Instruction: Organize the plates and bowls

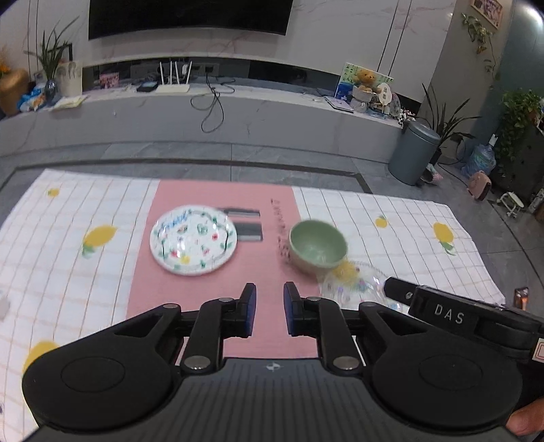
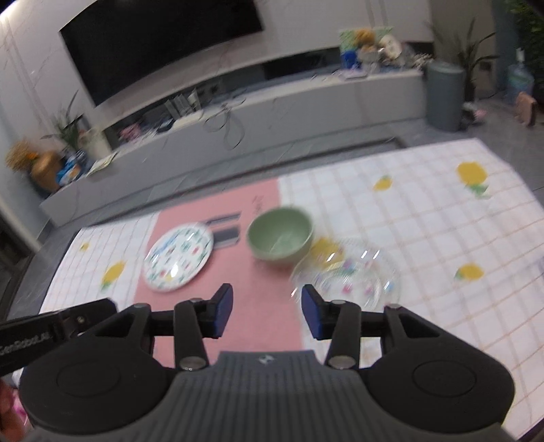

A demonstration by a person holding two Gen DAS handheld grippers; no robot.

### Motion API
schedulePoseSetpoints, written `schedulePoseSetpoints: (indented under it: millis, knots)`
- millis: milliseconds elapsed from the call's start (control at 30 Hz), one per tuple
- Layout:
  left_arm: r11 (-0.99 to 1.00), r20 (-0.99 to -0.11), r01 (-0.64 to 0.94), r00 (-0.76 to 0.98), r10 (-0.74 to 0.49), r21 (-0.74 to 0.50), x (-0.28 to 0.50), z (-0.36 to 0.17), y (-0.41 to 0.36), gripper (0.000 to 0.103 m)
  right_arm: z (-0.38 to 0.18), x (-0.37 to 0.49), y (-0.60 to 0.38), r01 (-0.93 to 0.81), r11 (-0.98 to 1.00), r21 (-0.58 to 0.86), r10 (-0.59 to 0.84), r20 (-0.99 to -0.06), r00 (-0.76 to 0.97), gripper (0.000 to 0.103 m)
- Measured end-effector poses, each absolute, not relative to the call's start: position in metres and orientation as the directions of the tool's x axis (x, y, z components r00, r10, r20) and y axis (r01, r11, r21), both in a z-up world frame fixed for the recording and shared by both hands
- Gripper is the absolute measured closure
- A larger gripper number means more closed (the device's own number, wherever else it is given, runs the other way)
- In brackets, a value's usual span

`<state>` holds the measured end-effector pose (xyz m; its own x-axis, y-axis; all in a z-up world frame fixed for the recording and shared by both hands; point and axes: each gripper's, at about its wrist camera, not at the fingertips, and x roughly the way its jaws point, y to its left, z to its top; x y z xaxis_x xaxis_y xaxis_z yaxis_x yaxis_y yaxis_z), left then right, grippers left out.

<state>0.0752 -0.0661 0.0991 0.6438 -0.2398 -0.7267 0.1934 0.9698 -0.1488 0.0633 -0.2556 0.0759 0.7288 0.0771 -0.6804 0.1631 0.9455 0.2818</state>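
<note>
Item: desk (image 1: 391, 217), under a lemon-check cloth with a pink centre strip. You worked over it.

Item: patterned plate (image 1: 193, 239), flat on the pink, ahead and left of your left tongs (image 1: 269, 292).

Item: green bowl (image 2: 279, 238), upright beside the plate, ahead of your right tongs (image 2: 267, 295).

Item: clear glass dish (image 2: 346, 282), near the bowl, just beside the right finger.

Both tongs stood open and empty. Best to come in low and grip by the rim.

Probably home lounge: television (image 1: 190, 15), plants (image 1: 51, 54).
</note>
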Motion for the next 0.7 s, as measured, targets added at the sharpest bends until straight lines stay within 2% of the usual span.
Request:
schedulePoseSetpoints:
  millis: [167, 200, 267, 367, 700]
  knots:
    - [0.977, -0.749, 0.178, 0.629, -0.208, -0.121, 0.112, 0.100, -0.083, 0.083, 0.075, 0.103, -0.276, 0.216, 0.932, 0.292, 0.050, -0.692, 0.720, 0.056]
    - [0.976, -0.756, 0.174, 0.620, -0.210, -0.128, 0.119, 0.098, -0.084, 0.083, 0.074, 0.111, -0.280, 0.227, 0.926, 0.302, 0.053, -0.699, 0.713, 0.050]
    - [0.978, -0.766, 0.161, 0.609, -0.206, -0.135, 0.136, 0.095, -0.090, 0.083, 0.071, 0.127, -0.288, 0.254, 0.916, 0.312, 0.051, -0.716, 0.696, 0.046]
    - [0.976, -0.770, 0.170, 0.603, -0.211, -0.134, 0.157, 0.087, -0.098, 0.076, 0.064, 0.149, -0.297, 0.278, 0.904, 0.324, 0.056, -0.736, 0.675, 0.046]
    - [0.973, -0.819, 0.153, 0.527, -0.228, -0.173, 0.213, 0.034, -0.114, 0.066, 0.016, 0.205, -0.308, 0.327, 0.884, 0.335, 0.085, -0.802, 0.592, 0.046]
